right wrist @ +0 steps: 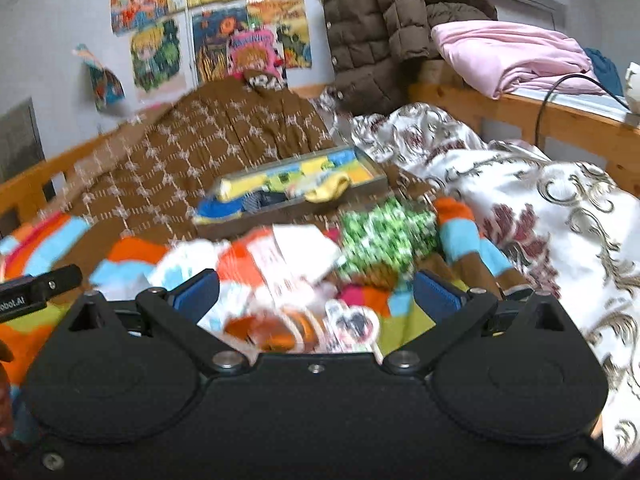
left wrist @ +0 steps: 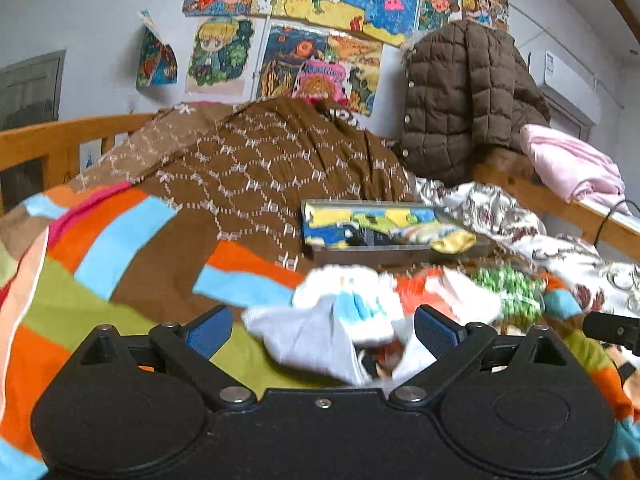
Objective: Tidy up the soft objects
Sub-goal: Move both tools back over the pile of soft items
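The bed [left wrist: 48,136] has a wooden frame and carries everything in the scene. A striped blanket [left wrist: 120,248] in orange, blue, green and brown covers its near part. A brown quilt [left wrist: 256,168] with a pale stitched pattern lies heaped toward the far rail. A white cover [right wrist: 520,208] with dark red and grey scrollwork is bunched along the right side. A brown padded jacket [left wrist: 460,92] hangs at the far right corner, with a pink cloth [left wrist: 568,164] folded on the right rail beside it. Coloured drawings [left wrist: 304,12] are fixed to the wall behind.

A shallow tray [left wrist: 384,250] sits near the middle of the bed, where the quilt meets the blanket, its long axis running left to right. A yellow sock [left wrist: 452,242] hangs over its near wall.

The pile of socks [left wrist: 352,308] lies on the striped blanket between the tray and the tools, spread left to right. A green patterned item [right wrist: 384,232] sits at its right end. Individual sock directions cannot be told because of blur.

The left tool [left wrist: 324,326] stands wide, a white sock lying between its fingers; contact with the pads cannot be told. The right tool [right wrist: 316,288] also stands wide, over the pile.
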Tool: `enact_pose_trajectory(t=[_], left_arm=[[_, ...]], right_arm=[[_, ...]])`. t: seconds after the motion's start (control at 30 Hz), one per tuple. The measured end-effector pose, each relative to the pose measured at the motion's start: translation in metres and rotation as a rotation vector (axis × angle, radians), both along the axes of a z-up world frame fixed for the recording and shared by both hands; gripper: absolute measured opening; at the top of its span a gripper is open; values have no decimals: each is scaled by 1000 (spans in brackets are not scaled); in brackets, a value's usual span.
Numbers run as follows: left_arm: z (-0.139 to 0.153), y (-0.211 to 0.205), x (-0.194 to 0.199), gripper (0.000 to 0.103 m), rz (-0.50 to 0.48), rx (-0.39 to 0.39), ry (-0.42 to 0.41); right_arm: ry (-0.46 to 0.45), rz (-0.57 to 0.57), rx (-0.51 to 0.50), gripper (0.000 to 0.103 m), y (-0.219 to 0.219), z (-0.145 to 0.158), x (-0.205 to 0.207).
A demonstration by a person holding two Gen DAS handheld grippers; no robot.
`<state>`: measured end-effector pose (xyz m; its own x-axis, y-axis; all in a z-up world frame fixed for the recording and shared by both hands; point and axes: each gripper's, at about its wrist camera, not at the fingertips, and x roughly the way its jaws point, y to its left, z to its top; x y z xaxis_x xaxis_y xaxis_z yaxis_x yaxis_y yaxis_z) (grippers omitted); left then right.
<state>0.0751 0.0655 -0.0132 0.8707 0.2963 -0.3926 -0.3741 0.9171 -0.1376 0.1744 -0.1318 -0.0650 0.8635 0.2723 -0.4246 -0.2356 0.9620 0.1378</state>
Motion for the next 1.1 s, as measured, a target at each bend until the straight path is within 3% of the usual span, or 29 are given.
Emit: enact_pose_trajectory(t=[0.57,1.1], left_arm=[[-28,-18,-11,100,-24,-9,140],[-31,-27,-11,100,-70,-12,178]], right_arm=[[54,24,-25,103,3,-27,-28],[143,35,-61,102,7,-38,-29]])
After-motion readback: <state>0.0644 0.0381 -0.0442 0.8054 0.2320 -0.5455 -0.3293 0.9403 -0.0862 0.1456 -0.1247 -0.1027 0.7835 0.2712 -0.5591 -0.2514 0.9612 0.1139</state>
